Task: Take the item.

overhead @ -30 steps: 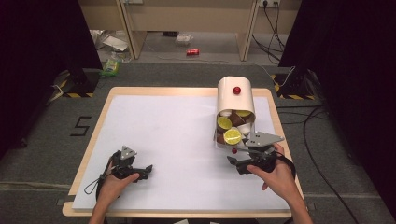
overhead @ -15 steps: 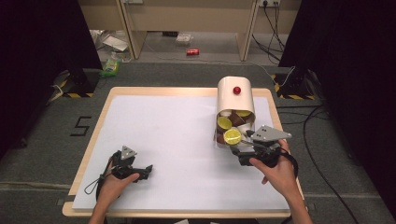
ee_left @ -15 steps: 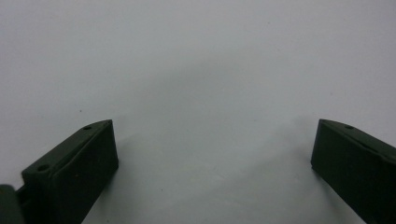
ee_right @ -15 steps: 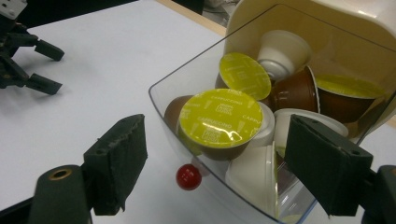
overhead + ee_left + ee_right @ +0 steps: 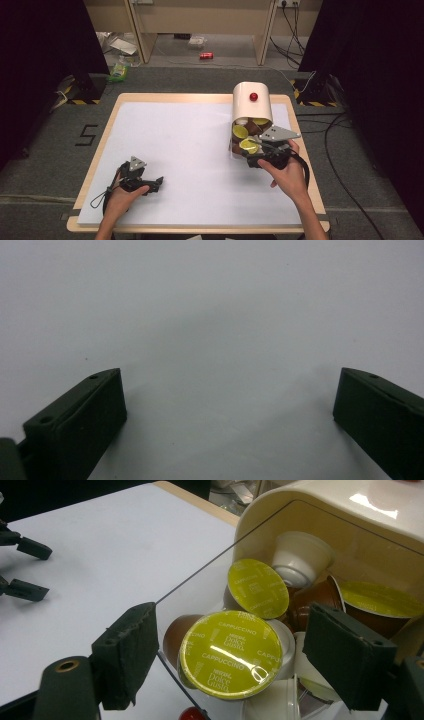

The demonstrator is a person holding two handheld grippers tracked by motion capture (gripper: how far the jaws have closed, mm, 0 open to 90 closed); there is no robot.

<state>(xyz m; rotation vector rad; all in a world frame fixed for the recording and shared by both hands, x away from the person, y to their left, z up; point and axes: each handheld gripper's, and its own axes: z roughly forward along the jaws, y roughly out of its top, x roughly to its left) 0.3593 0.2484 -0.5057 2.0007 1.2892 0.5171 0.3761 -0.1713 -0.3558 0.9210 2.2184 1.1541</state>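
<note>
Right gripper (image 5: pixel 230 655) stood half-open, its jaws just closing around the front capsule (image 5: pixel 230 652), pads not yet touching. Best to centre on the lid rim before squeezing, near the table's (image 5: pixel 200 150) right edge.

A wooden table (image 5: pixel 300 150) with a white top sheet (image 5: pixel 175 145) stands on grey carpet (image 5: pixel 45 165). Black curtains (image 5: pixel 45 40) flank both sides; beyond the far edge, pale furniture legs (image 5: pixel 140 30), a red can (image 5: pixel 206 56), cables (image 5: pixel 295 25).

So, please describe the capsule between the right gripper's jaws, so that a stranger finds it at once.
Find the cream dispenser at the table's far right. At its open front lies the front capsule, facing out. Its yellow-green "Cappuccino" lid is the nearest and largest.
</note>
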